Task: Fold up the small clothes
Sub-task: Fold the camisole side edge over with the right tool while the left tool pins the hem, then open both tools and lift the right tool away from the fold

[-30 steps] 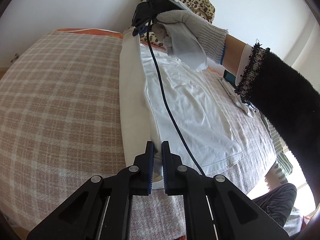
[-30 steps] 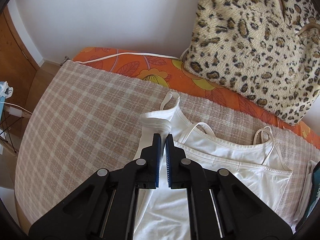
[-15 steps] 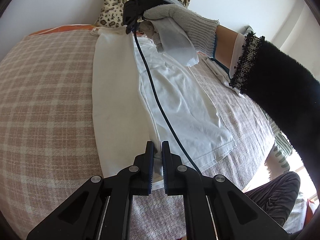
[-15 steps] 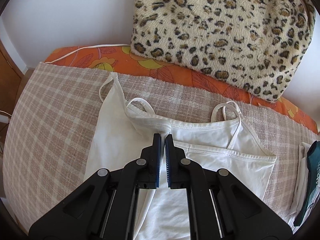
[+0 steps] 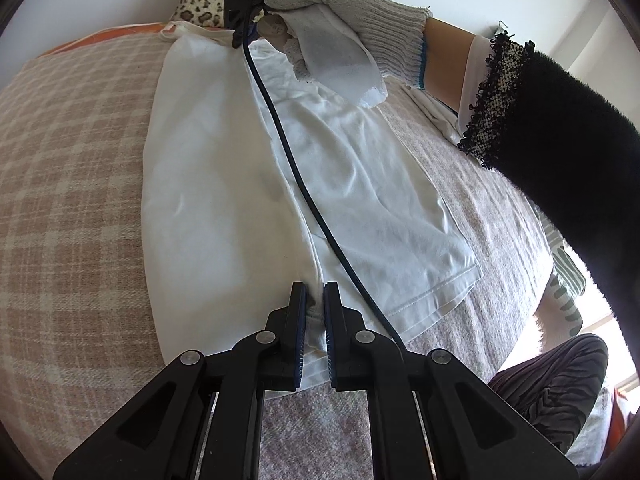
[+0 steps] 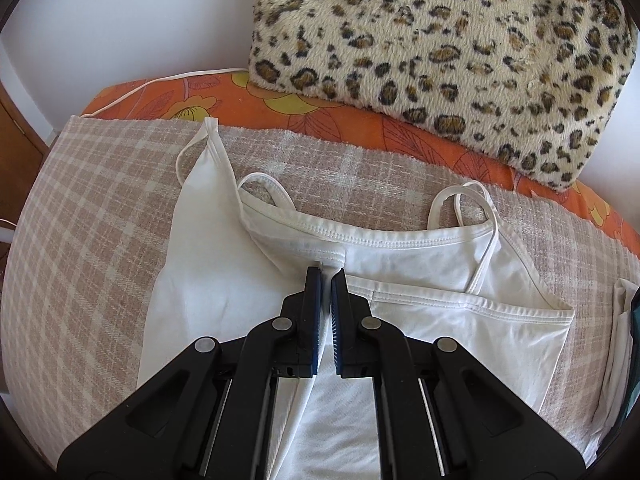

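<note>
A white strappy camisole (image 5: pixel 360 184) (image 6: pixel 420 280) lies on a pink-beige checked blanket (image 5: pixel 72 184) (image 6: pixel 100 216). One long side of it is folded inward over the middle. My left gripper (image 5: pixel 315 286) is shut on the folded edge at the hem end. My right gripper (image 6: pixel 326 273) is shut on the same folded edge at the top, below the neckline seam. In the left wrist view a gloved hand (image 5: pixel 344 12) holds the right gripper at the far end, and its black cable (image 5: pixel 304 196) runs over the cloth.
A leopard-print cushion (image 6: pixel 460 52) rests on an orange flowered sheet (image 6: pixel 360 124) against the wall behind the blanket. Folded white cloth and a teal item (image 6: pixel 628 344) lie at the right edge. A black fuzzy sleeve (image 5: pixel 568 152) reaches across, with the person's striped trousers (image 5: pixel 560 384) beyond the bed's edge.
Both grippers have carried the held side of the camisole sideways over the garment and lower, so the fold now lies across its middle. The jaws stayed closed on the cloth.
</note>
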The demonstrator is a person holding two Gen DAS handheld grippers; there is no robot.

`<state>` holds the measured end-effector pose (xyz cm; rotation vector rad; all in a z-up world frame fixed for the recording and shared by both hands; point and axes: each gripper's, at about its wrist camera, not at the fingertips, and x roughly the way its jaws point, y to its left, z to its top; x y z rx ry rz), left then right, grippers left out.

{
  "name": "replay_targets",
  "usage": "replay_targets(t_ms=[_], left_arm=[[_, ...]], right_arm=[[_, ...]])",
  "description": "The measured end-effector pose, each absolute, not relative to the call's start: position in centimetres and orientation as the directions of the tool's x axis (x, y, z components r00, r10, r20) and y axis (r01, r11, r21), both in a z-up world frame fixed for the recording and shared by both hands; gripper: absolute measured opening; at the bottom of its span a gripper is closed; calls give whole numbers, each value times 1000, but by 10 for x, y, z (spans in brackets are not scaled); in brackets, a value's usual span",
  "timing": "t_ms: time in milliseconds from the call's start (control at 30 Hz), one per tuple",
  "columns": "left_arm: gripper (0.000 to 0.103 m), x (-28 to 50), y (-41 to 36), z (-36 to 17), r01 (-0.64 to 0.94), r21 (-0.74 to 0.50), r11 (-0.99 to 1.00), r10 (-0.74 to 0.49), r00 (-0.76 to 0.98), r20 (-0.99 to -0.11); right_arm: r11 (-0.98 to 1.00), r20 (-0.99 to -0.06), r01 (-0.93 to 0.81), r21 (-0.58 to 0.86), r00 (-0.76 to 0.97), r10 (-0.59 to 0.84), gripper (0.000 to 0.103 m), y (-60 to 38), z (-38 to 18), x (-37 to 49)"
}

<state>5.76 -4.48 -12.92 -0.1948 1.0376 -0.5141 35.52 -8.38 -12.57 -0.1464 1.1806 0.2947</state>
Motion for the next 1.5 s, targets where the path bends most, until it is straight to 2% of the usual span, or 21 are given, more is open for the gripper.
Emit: replay_targets(t_ms=[100, 167, 233, 267, 667, 833, 1500], left_arm=[[13, 57, -49, -128, 322, -392, 862, -499, 395, -772], [23, 56, -52, -127, 330, -394, 858, -503, 386, -773], [28, 53, -55, -124, 340, -390, 856, -505, 386, -772], [28, 52, -57, -123, 349, -386, 854, -506, 386, -771], [28, 29, -79, -98, 396, -289, 871, -463, 470, -751], [33, 20, -93, -85, 432, -250, 867, -461, 501, -732], [33, 5, -161, -78, 547, -197, 814, -502, 491, -712]], right_arm=[[952, -921, -301, 54, 352, 164, 9, -86, -125, 356], [953, -915, -299, 53, 368, 166, 22, -93, -120, 354], [955, -904, -291, 64, 389, 179, 48, -103, -110, 352], [954, -897, -291, 76, 398, 193, 50, -108, -105, 350], [955, -833, -246, 166, 484, 269, 52, -186, -31, 301], [961, -812, -220, 171, 520, 263, 53, -219, -8, 276], [963, -760, -137, 234, 592, 269, 53, -337, 7, 216]])
